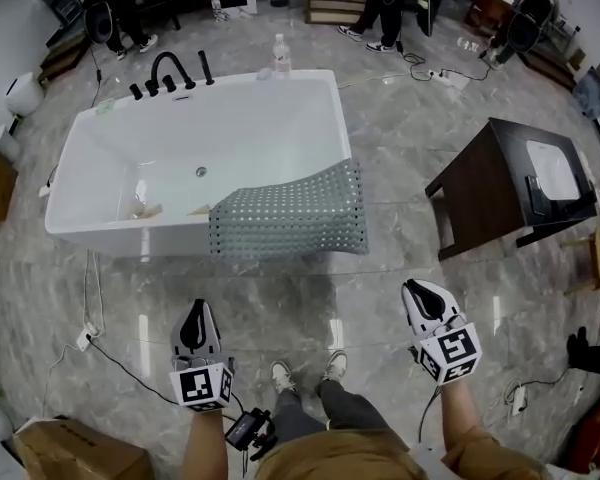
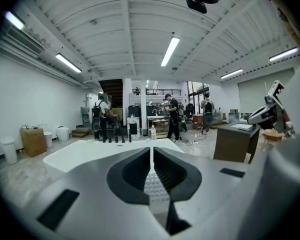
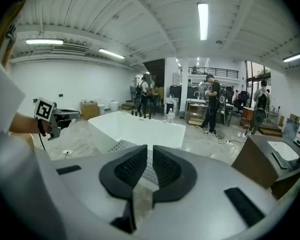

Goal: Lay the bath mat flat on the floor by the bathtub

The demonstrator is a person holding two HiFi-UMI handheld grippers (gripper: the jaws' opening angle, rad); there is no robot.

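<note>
A grey perforated bath mat (image 1: 290,213) hangs over the near rim of the white bathtub (image 1: 100,133), part inside the tub and part down its front wall. Both grippers are well short of it, low in the head view above the marble floor. My left gripper (image 1: 197,310) is shut with nothing in it and points at the tub's front. My right gripper (image 1: 416,289) is also shut and empty, to the right of the mat. In the right gripper view the mat (image 3: 119,145) shows just left of the jaws (image 3: 147,148). The left gripper view looks along shut jaws (image 2: 151,150) at the tub (image 2: 90,151).
A dark wooden stand (image 1: 500,183) holding a white basin is on the right. A black faucet (image 1: 168,68) and a water bottle (image 1: 280,56) are at the tub's far rim. Cables (image 1: 90,338) and a cardboard box (image 1: 70,453) lie at the left. People stand in the background.
</note>
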